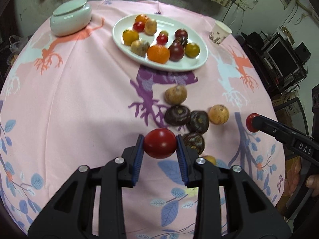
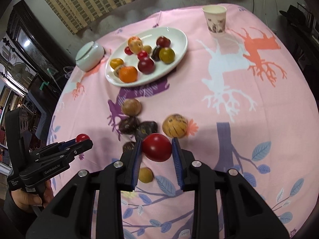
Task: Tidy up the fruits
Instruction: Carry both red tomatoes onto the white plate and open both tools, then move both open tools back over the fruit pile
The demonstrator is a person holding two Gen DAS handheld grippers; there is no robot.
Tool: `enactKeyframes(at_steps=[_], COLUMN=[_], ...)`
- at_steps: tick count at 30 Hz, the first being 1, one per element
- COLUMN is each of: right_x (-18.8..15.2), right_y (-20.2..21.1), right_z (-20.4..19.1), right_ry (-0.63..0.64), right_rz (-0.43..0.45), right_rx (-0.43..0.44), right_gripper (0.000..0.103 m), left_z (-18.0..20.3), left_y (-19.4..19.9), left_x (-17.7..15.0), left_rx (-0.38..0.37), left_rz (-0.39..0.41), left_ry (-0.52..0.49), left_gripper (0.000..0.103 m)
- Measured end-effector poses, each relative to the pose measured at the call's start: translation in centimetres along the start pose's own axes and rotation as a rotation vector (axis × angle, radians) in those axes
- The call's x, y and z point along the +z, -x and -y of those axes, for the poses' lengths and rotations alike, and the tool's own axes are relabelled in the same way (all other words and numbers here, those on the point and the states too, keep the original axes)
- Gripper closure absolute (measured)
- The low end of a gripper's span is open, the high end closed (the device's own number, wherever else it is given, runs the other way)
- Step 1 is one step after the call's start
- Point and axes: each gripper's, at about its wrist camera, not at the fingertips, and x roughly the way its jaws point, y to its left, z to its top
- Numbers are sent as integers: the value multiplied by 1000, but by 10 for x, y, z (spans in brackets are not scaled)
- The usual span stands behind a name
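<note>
We have each claw clenched on a red tomato: left claw [image 1: 159, 146], right claw [image 2: 157, 147], both clear of the table [image 1: 79, 99], so they can go to the plate [image 1: 119, 39] at twelve o'clock.

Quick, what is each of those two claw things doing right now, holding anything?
Left gripper: closed on a red fruit.
Right gripper: closed on another red fruit.

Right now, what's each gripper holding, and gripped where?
Left gripper: a red tomato, pads on its two opposite sides. Right gripper: another red tomato, pinched the same way.
</note>
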Motion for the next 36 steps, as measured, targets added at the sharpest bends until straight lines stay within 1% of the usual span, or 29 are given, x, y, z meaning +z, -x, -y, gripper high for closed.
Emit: enactKeyframes(at_steps=[5, 9, 12, 15, 18, 21, 22, 23, 24, 25, 26, 28, 30, 31, 32, 34, 36], right_x=[32, 68, 95, 117, 135, 148, 151, 154, 156, 158, 160, 162, 160, 158, 154, 147, 137], right_y=[4, -3, -13, -27, -41, -58, -63, -68, -73, -77, -81, -84, -84, -82, -79, -74, -68], right_z=[-16, -27, -34, -35, -34, -30, -30, -29, -29, -28, -26, -22, -16, -13, -9, -6, -2], right_ry=[53, 87, 110, 102, 100, 79, 72, 66, 60, 49, 32, 10, -12, -24, -46, -48, -48], right_rz=[50, 87, 110, 115, 117, 110, 107, 103, 95, 86, 74, 74, 76, 79, 94, 87, 81], right_rx=[29, 41, 46, 52, 56, 58, 56, 56, 55, 49, 42, 33, 35, 39, 47, 57, 43], right_gripper=[73, 73, 73, 72, 72, 71, 71, 71, 71, 70, 68, 66, 54, 41, 40, 41, 41], left_z=[7, 13, 11, 8, 5, 4, 5, 4, 5, 5, 5, 3, -1, -2, -4, -8, -11], left_y=[6, -1, -11, -22, -32, -48, -52, -55, -57, -56, -54, -53, -51, -50, -48, -44, -40], left_x=[38, 76, 105, 129, 152, 168, 173, 176, 178, 181, 181, 183, 181, 179, 175, 169, 159], left_rx=[-19, 6, 19, 38, 37, 46, 51, 58, 68, 83, 93, 76, 76, 79, 79, 82, 89], left_rz=[44, 75, 87, 96, 106, 89, 88, 95, 102, 118, 141, 143, 137, 134, 130, 122, 112], left_ry=[-22, -52, -57, -56, -46, -42, -40, -35, -28, -19, -9, 3, 15, 20, 27, 40, 53], left_gripper=[71, 71, 71, 71, 71, 71, 70, 66, 43, 33, 32, 32, 32, 32, 32, 32, 31])
